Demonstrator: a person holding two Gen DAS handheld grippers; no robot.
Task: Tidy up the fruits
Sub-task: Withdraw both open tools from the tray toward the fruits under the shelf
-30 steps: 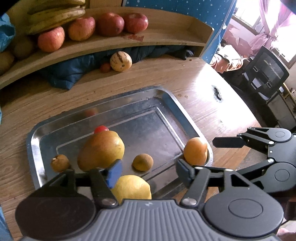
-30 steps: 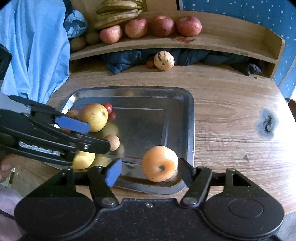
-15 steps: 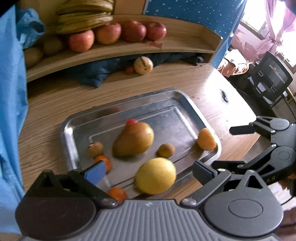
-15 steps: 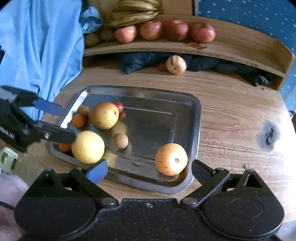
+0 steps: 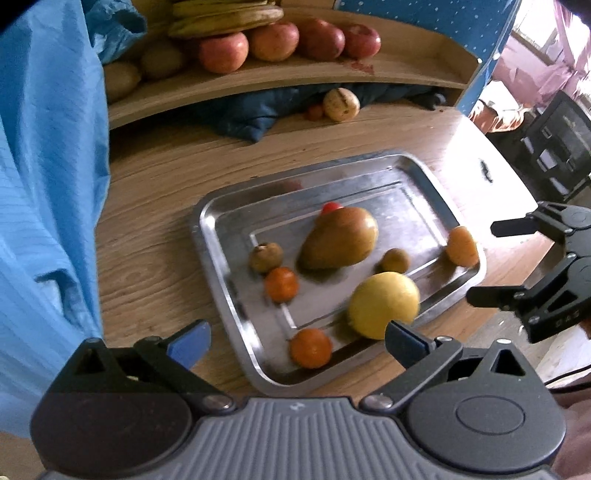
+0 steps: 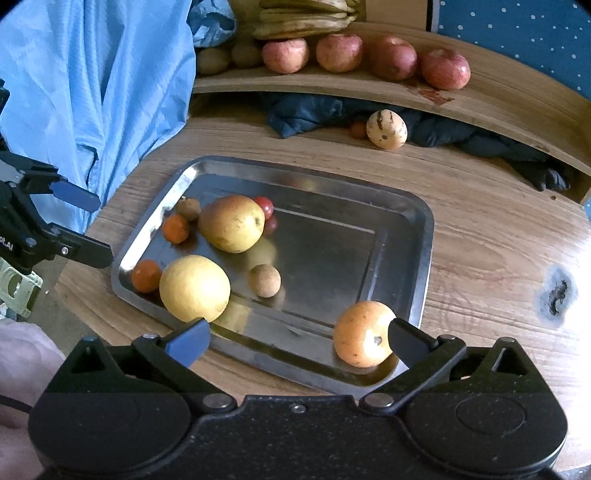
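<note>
A steel tray [image 5: 221, 236] [image 6: 421, 266] lies on the wooden table. In it are a mango [image 5: 340, 238] [image 6: 232, 223], a yellow lemon [image 5: 384, 304] [image 6: 194, 288], an orange [image 5: 461, 246] [image 6: 364, 334], two small tangerines [image 5: 281, 283] [image 5: 311, 348], brown round fruits [image 5: 266, 257] [image 6: 264, 280] and a red tomato [image 6: 264, 206]. My left gripper [image 5: 295, 341] is open and empty above the tray's near edge. My right gripper [image 6: 295, 338] is open and empty; the orange lies by its right finger.
A wooden shelf [image 6: 480, 96] at the back holds red apples [image 6: 391, 57], bananas [image 6: 303, 18] and kiwis. A striped squash [image 6: 386, 130] and dark cloth [image 6: 306, 114] lie under it. Blue fabric [image 5: 48, 166] hangs at left. A table knot [image 6: 556, 291] is at right.
Both grippers have opened wide and pulled back from the tray. The left gripper let go of the lemon and the right of the orange; both now rest in the tray.
</note>
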